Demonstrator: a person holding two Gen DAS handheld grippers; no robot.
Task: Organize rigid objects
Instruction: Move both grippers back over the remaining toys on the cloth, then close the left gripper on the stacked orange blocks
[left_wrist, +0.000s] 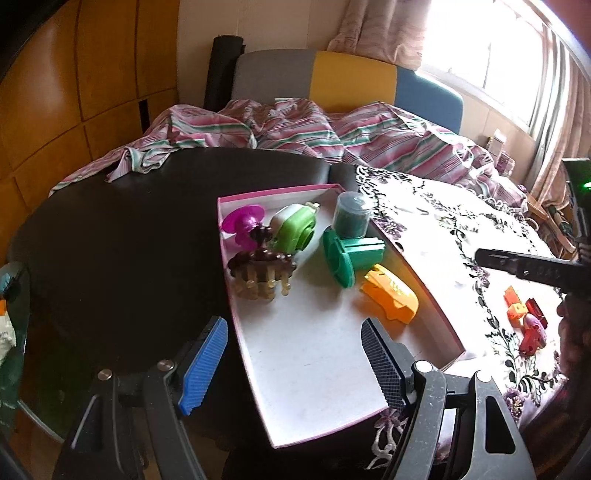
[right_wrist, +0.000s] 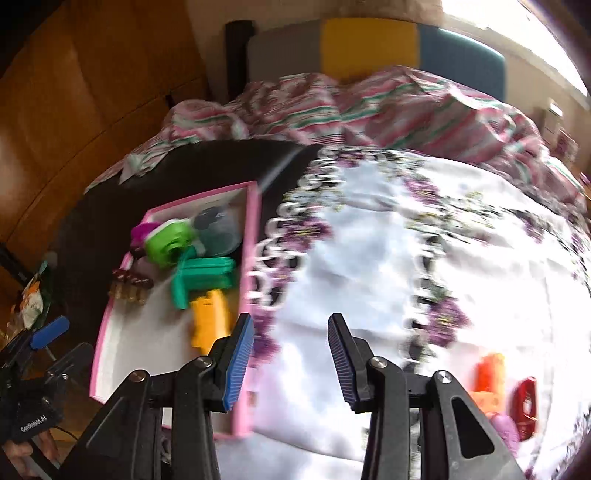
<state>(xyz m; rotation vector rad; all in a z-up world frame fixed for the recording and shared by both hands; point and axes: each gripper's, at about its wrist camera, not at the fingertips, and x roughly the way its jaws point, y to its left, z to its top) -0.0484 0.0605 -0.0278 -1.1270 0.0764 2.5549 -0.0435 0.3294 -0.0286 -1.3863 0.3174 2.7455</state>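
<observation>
A pink-rimmed white box (left_wrist: 291, 439) on the table holds a magenta piece (left_wrist: 242, 221), a green-and-white toy (left_wrist: 295, 230), a brown hair claw (left_wrist: 262, 273), a dark cylinder (left_wrist: 351, 218), a green part (left_wrist: 351, 256) and a yellow car (left_wrist: 391, 293). My left gripper (left_wrist: 295, 363) is open and empty over the box's near end. My right gripper (right_wrist: 291, 363) is open and empty above the floral cloth, just right of the box (right_wrist: 247, 295). Small orange, red and pink toys (left_wrist: 528, 325) lie on the cloth at the right; in the blurred right wrist view they (right_wrist: 506, 398) are at lower right.
A white cloth with purple flowers (left_wrist: 436, 229) covers the table's right part; the left part is dark tabletop (left_wrist: 129, 240). Behind is a bed with a striped cover (left_wrist: 295, 129). A wooden wardrobe (left_wrist: 74, 92) stands at the left. The right gripper's body (left_wrist: 532, 267) reaches in from the right.
</observation>
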